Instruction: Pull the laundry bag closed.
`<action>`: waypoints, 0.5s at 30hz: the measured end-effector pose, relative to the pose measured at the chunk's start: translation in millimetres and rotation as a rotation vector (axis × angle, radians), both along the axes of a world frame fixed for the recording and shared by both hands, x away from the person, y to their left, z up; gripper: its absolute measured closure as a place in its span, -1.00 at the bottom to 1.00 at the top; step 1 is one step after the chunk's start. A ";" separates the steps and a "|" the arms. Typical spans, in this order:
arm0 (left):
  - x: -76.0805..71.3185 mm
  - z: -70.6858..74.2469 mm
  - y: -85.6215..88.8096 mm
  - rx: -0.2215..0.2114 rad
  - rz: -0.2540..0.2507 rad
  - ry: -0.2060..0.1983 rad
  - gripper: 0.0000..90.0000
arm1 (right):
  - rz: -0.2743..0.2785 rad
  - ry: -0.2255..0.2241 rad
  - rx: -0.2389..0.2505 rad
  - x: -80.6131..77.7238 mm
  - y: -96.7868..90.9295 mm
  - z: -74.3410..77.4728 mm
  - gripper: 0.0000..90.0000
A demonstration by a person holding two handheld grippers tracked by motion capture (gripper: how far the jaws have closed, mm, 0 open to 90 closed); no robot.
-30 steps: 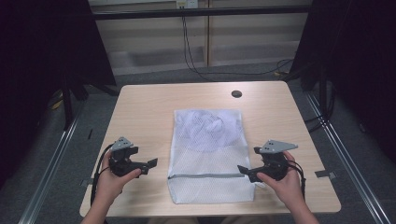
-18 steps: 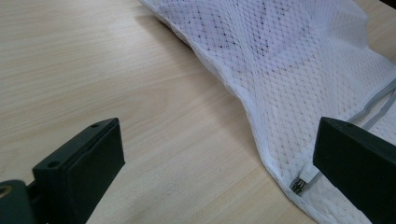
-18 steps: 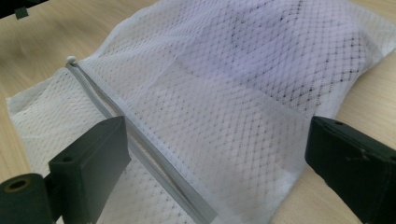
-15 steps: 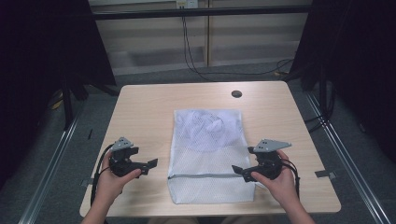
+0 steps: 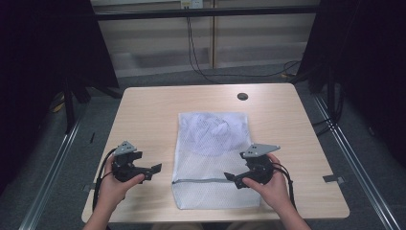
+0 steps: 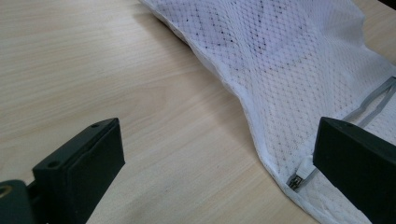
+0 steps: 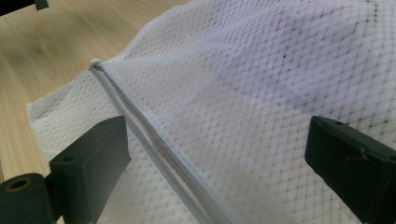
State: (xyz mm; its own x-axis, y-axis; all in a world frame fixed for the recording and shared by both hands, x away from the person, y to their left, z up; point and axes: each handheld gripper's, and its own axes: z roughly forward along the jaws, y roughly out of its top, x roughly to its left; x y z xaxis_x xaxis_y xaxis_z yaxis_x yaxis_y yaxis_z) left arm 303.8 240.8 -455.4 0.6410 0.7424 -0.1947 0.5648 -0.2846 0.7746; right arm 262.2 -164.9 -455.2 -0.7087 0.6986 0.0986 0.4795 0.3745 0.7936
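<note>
Pale wood table (image 5: 148, 115), white mesh laundry bag (image 5: 213, 143) flat at centre, bulged toward 12 o'clock. Left gripper (image 5: 154, 170) at 8 o'clock on bare wood, jaws apart, just beside bag. Right gripper (image 5: 231, 178) at 5 o'clock, jaws spread over grey zipper (image 7: 154, 144). Dark round grommet (image 5: 242, 96) at 1 o'clock.

A light wooden table (image 5: 148, 115) is seen from above, its grain plainly shown in both gripper views. A small dark round disc (image 5: 242, 96) is set into the tabletop near the far edge, at about one o'clock from the table's middle. Grey carpeted floor (image 5: 158, 76) is seen around the table. Black cables (image 5: 194, 52) are hung down the pale back wall at twelve o'clock. Metal rails (image 5: 356, 158) are laid along the floor at three and nine o'clock.
</note>
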 end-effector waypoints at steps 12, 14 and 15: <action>-0.4 -0.5 0.3 0.004 -0.004 0.007 -0.96 | 0.021 0.009 0.001 4.3 11.2 0.0 -0.86; -0.5 -0.3 0.3 -0.001 -0.003 0.008 -0.96 | 0.026 0.005 0.001 5.0 13.7 0.5 -0.86; -0.7 -0.1 0.6 0.001 0.000 0.007 -0.96 | 0.027 0.010 0.007 5.5 15.9 0.7 -0.86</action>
